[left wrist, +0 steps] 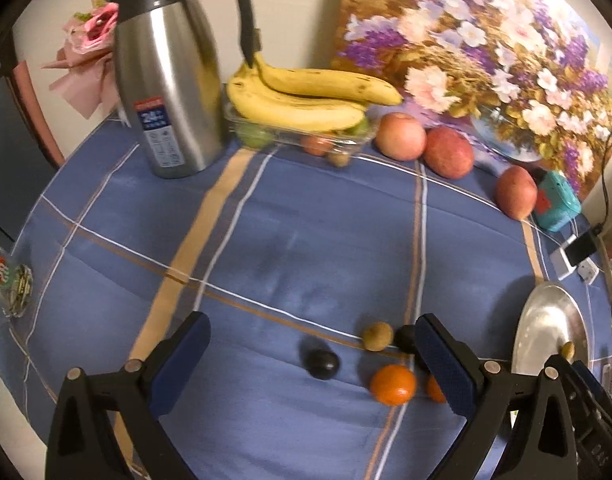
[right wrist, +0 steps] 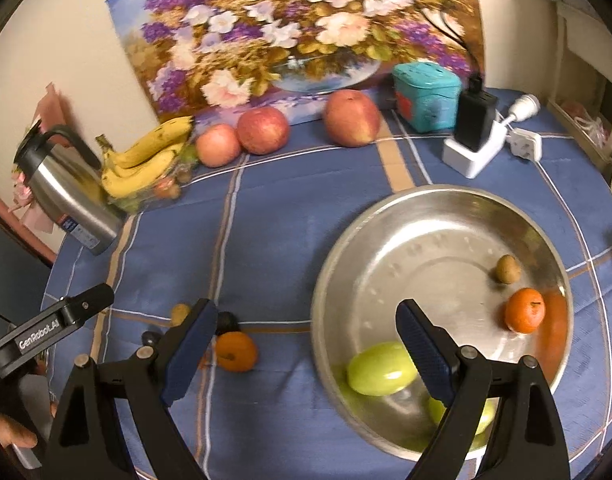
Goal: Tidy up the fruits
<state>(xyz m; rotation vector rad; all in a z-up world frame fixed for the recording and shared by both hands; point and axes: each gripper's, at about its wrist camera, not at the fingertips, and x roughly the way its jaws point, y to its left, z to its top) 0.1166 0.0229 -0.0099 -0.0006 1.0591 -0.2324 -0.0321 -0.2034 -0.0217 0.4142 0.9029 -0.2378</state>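
Observation:
A steel bowl (right wrist: 446, 216) on the blue cloth holds two green fruits (right wrist: 380, 368), a tangerine (right wrist: 524, 310) and a small brown fruit (right wrist: 507, 269). It shows at the right edge of the left wrist view (left wrist: 546, 332). Loose on the cloth lie a tangerine (left wrist: 393, 385), a dark plum (left wrist: 321, 363), a brown fruit (left wrist: 377, 336) and another dark fruit (left wrist: 404, 337). My left gripper (left wrist: 312, 344) is open above them. My right gripper (right wrist: 308, 330) is open, over the bowl's left rim. Three apples (left wrist: 400, 136) and bananas (left wrist: 306, 96) stand at the back.
A steel thermos jug (left wrist: 165, 80) stands back left beside a clear tray (left wrist: 297, 136) under the bananas. A flower painting (left wrist: 486, 48) leans on the wall. A teal box (right wrist: 426, 96), a charger (right wrist: 474, 136) and plugs sit at the back right.

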